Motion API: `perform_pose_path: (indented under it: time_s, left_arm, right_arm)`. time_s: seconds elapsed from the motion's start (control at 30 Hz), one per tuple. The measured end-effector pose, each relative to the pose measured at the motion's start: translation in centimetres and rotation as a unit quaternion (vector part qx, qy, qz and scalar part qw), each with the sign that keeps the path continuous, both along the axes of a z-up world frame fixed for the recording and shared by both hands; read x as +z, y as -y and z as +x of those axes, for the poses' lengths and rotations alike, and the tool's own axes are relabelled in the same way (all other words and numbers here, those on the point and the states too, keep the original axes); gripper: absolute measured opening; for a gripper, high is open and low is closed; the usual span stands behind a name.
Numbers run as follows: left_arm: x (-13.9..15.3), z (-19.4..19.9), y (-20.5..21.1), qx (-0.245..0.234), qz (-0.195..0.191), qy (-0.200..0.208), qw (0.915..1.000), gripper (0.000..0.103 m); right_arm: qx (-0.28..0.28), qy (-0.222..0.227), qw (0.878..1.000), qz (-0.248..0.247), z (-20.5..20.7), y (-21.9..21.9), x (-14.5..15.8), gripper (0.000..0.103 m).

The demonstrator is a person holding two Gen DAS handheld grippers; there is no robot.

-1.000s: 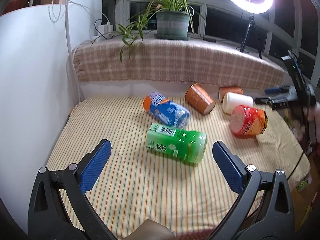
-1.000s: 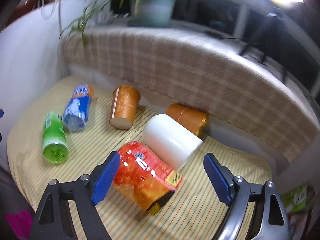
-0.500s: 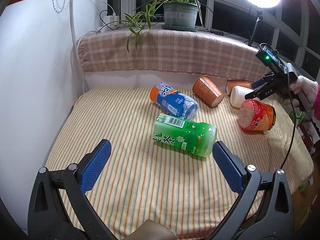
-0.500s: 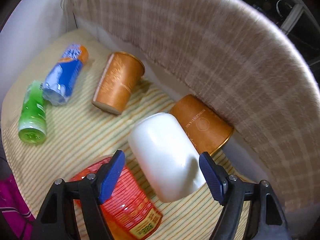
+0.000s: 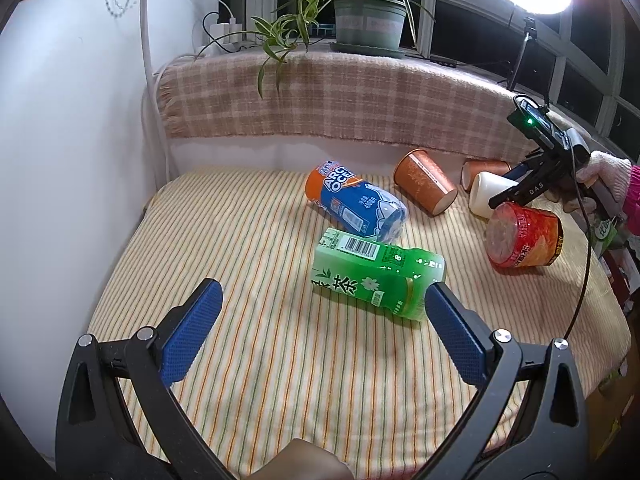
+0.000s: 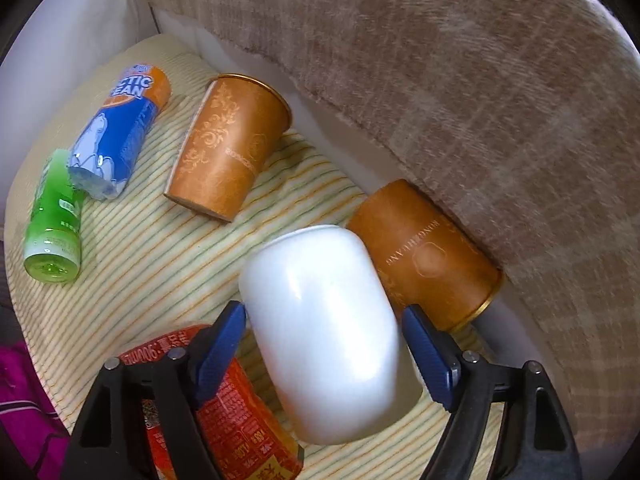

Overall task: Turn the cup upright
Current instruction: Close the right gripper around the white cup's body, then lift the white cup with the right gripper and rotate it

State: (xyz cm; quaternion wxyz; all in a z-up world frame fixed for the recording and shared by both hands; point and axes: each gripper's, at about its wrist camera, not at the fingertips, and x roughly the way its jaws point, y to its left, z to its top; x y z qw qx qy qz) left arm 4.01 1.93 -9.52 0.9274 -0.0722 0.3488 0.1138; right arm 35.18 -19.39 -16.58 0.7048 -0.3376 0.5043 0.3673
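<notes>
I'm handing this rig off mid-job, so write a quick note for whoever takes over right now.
Right gripper: open, fingers straddling the white cup, not closed on it.
Left gripper: open, holding nothing, above the striped mat near the green bottle.
All lying on their sides: white cup, two orange paper cups, blue bottle, green bottle, red noodle cup.
Done: right gripper lined up on the white cup.
Left: close, lift, turn the cup upright, set it down. No cup is upright so far.
</notes>
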Motion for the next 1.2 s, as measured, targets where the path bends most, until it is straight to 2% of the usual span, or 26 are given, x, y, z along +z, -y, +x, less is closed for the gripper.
perform_pose_path:
  time_s: [0.47, 0.63, 0.77, 0.87, 1.07, 1.2]
  left_arm:
    - [0.0, -0.3, -0.5, 0.007, 0.001, 0.003, 1.0, 0.103]
    - [0.1, -0.4, -0.6, 0.011, 0.002, 0.004, 0.9999, 0.103]
    - [0.3, -0.6, -0.9, 0.017, 0.003, 0.006, 0.9998, 0.103]
    - [0.4, -0.7, -1.1, 0.018, 0.004, 0.007, 0.9998, 0.103]
    - [0.5, -0.8, -1.2, 0.018, 0.006, 0.01, 0.9998, 0.103]
    - [0.8, -1.0, -1.3, 0.018, 0.01, 0.012, 0.9997, 0.103]
  right_arm:
    - [-0.007, -0.002, 1.0, 0.025, 0.2, 0.0, 0.9, 0.072]
    - [0.009, 0.003, 1.0, 0.019, -0.1, -0.3, 0.7, 0.072]
    - [0.015, 0.0, 1.0, -0.001, 0.1, -0.6, -0.2, 0.077]
    - [0.011, -0.007, 1.0, 0.0, 0.3, -0.9, -0.7, 0.076]
    - [0.017, 0.003, 1.0, 0.009, 0.1, -1.0, 0.0, 0.075]
    - [0.017, 0.026, 0.999, 0.02, -0.4, -1.2, 1.9, 0.075]
